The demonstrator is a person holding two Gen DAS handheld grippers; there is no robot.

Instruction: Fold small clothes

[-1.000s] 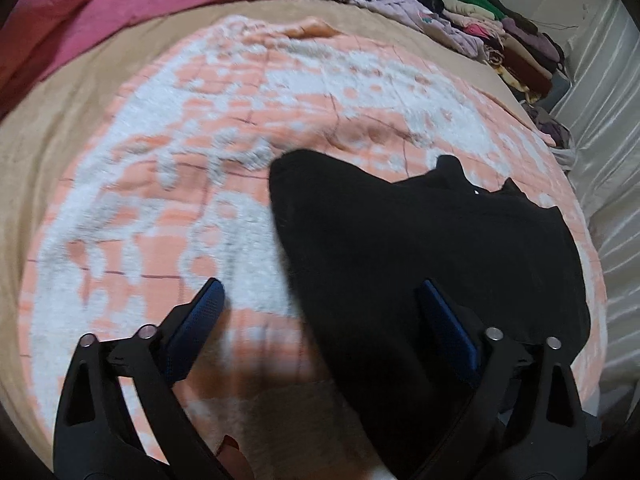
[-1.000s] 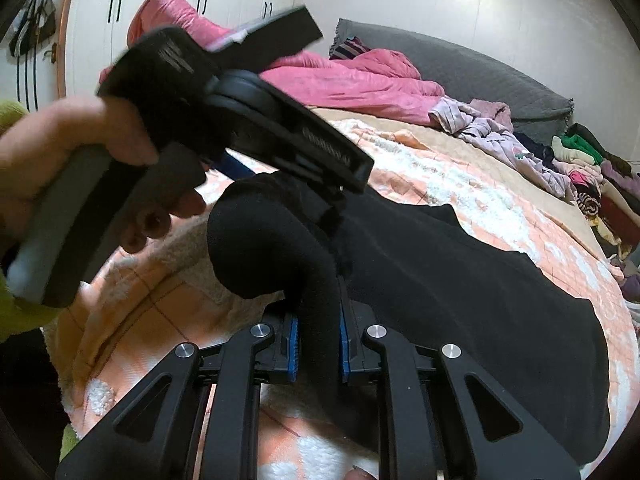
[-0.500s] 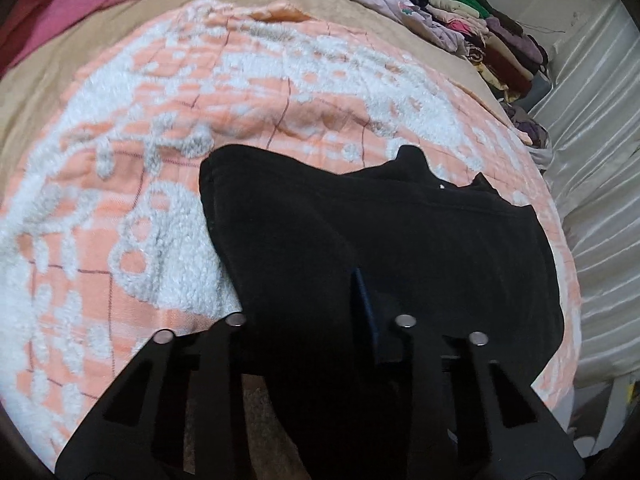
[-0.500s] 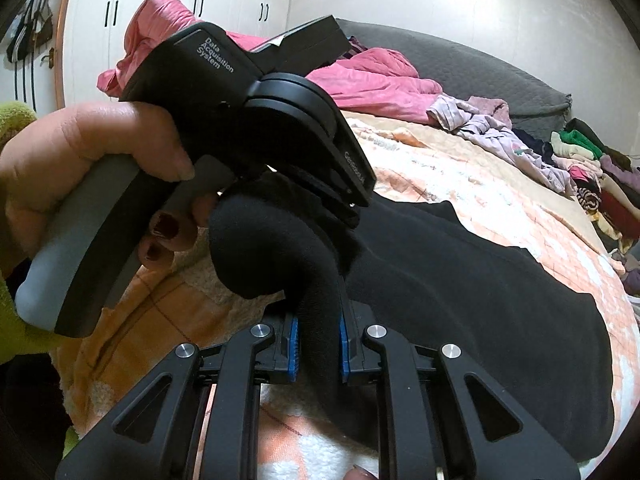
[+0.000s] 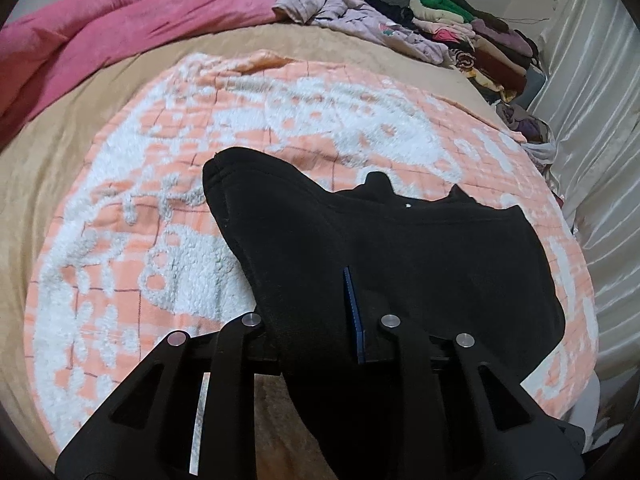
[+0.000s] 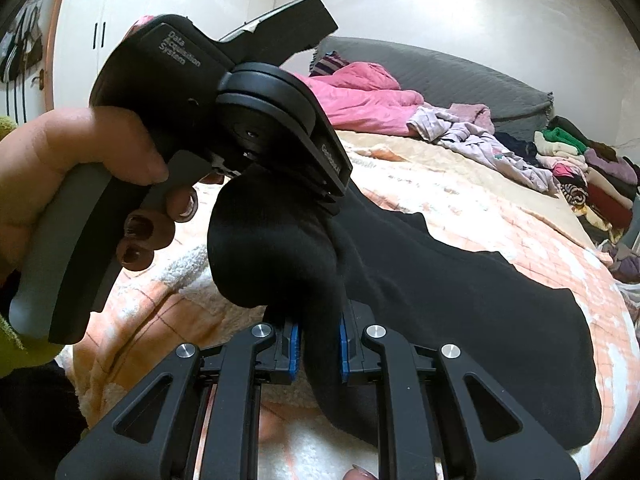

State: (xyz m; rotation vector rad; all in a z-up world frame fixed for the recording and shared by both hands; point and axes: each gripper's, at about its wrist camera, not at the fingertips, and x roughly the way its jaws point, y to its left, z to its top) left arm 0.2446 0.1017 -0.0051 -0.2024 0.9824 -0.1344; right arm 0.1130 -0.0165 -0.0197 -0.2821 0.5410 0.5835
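A black fleece garment [image 5: 420,264] lies on the orange-and-white blanket [image 5: 160,208], its near end lifted. My left gripper [image 5: 316,320] is shut on the garment's near edge, with one blue pad [image 5: 354,312] showing. My right gripper [image 6: 318,344] is shut on a bunched fold of the same black garment [image 6: 460,300]. In the right wrist view the left gripper's body [image 6: 224,92], held by a hand, sits just above and left of that fold, touching it.
A pink duvet [image 5: 120,36] is heaped at the back left. Loose lilac clothes [image 5: 352,20] and a stack of folded clothes [image 5: 480,48] lie at the back right. A white curtain [image 5: 592,128] hangs along the right. White wardrobe doors [image 6: 120,32] stand behind.
My left gripper has shut on the garment's near edge; a second ago it was open. It has since lifted a little with the cloth. My right gripper stays shut on the fold.
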